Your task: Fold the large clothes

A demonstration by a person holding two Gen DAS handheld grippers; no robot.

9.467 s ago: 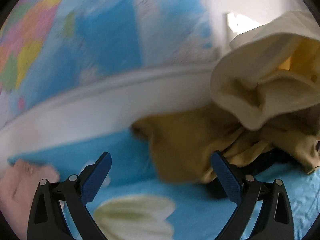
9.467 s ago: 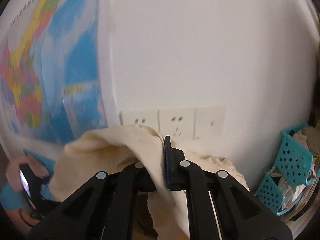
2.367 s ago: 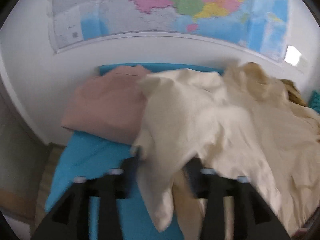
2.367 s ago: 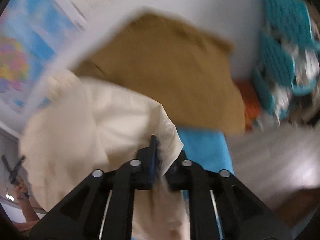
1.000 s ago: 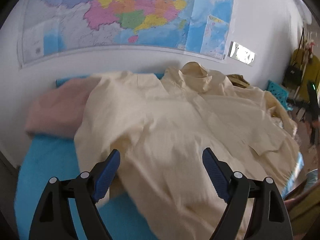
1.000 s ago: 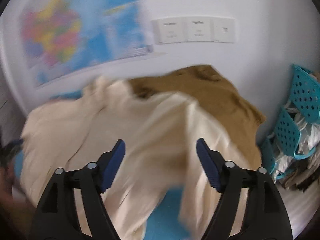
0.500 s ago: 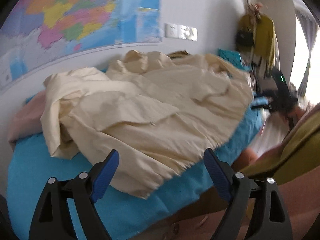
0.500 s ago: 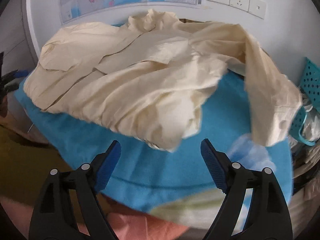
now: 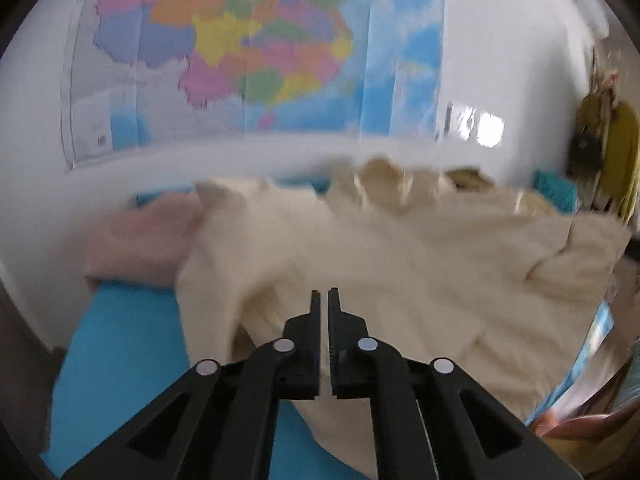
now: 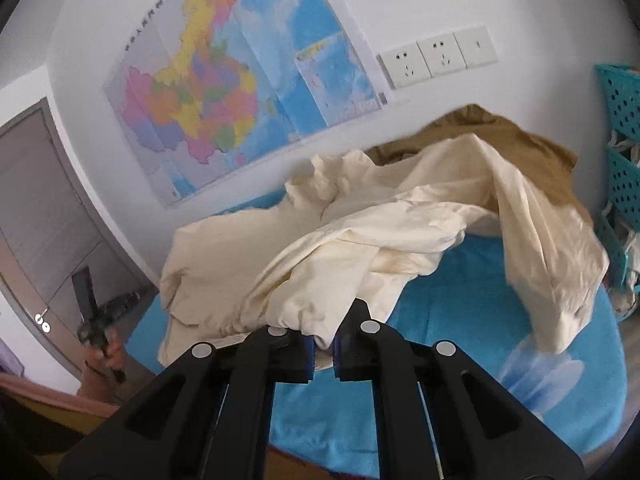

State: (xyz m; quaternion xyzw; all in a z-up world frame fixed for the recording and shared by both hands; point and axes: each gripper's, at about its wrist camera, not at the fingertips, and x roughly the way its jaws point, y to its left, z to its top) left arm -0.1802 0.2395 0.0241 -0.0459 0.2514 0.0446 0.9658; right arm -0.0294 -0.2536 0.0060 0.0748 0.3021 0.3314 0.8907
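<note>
Half a sec ago both grippers stood wide apart over the spread cream shirt (image 10: 352, 240) — now both have just been closing. The right gripper (image 10: 322, 350) is clamped on the shirt's near hem, cloth bunched between its jaws. The left gripper (image 9: 324, 300) has its jaws together with only a thin slit; the shirt lies right under its tips, but whether any cloth is caught in the slit I can't tell, the view is blurred.

Count: 1 cream shirt, 1 folded pink garment (image 9: 140, 244) at the far left, 1 brown garment (image 10: 512, 140) behind the shirt on the right, 2 grippers, 3 wall sockets (image 10: 438, 56), 1 map (image 10: 224, 92).

The shirt lies crumpled on the blue cloth (image 10: 460, 340), one sleeve trailing toward the right edge. Bare blue shows near the front right and along the near left side — room there. Past the right edge stands a teal basket (image 10: 622, 128); the wall closes the far side.
</note>
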